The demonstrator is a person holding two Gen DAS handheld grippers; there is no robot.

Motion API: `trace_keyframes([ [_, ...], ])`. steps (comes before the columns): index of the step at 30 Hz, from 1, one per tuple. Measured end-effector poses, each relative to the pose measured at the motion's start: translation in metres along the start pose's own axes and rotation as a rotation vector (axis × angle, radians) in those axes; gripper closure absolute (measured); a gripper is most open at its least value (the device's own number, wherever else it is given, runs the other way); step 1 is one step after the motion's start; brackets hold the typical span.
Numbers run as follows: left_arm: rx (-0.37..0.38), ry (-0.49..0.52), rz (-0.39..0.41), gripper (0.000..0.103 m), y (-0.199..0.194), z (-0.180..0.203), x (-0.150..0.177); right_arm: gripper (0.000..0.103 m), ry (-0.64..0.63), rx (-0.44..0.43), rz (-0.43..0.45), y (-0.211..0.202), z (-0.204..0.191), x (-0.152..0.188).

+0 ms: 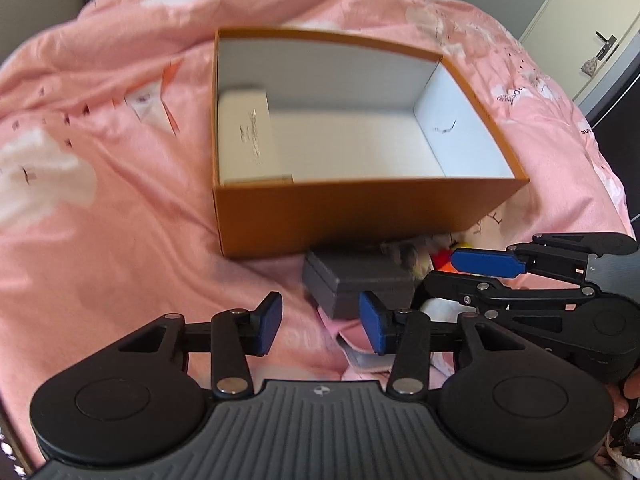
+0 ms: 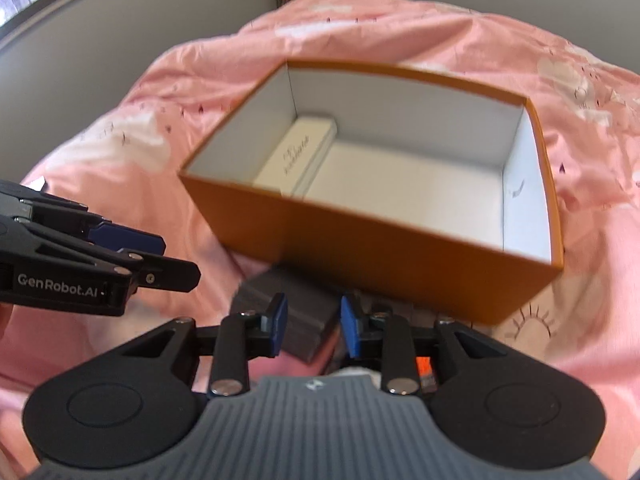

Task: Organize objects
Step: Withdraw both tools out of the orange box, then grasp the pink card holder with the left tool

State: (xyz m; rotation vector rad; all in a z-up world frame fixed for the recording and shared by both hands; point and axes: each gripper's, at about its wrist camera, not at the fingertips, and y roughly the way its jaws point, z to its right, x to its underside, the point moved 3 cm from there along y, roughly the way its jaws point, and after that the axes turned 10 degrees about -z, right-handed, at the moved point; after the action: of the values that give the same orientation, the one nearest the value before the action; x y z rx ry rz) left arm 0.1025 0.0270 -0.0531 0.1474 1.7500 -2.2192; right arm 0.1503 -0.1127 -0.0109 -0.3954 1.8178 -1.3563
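An orange cardboard box (image 1: 360, 216) (image 2: 400, 248) with a white inside lies open on the pink bedding. A small white box (image 1: 246, 136) (image 2: 296, 156) rests inside it along the left wall. A dark grey box (image 1: 356, 284) (image 2: 296, 304) lies on the bedding just in front of the orange box. My left gripper (image 1: 322, 326) (image 2: 176, 258) is open over bare bedding, its right pad at the grey box's near edge. My right gripper (image 2: 314, 326) (image 1: 444, 274) is open above the grey box's near right corner, not pressing it.
A red, yellow and orange soft item (image 1: 446, 258) and a white one (image 1: 438, 306) lie right of the grey box, and a pink-white flat item (image 1: 360, 350) lies under it. Grey wall (image 2: 100, 40) stands behind the bed, and a door (image 1: 600, 32) at far right.
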Motion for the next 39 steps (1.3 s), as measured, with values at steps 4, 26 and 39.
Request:
trace_keyframes([
  [4,-0.003,-0.035,-0.03,0.053,0.017,-0.006,0.002,0.072,0.031,-0.018,-0.045,0.012,0.005,0.008],
  [26,0.091,-0.01,-0.096,0.077,0.046,0.005,-0.011,0.044,-0.415,0.211,-0.084,0.055,-0.031,0.014],
  [39,0.074,0.015,-0.102,0.077,0.038,0.005,-0.015,0.047,-0.546,0.21,-0.07,0.053,-0.032,0.012],
])
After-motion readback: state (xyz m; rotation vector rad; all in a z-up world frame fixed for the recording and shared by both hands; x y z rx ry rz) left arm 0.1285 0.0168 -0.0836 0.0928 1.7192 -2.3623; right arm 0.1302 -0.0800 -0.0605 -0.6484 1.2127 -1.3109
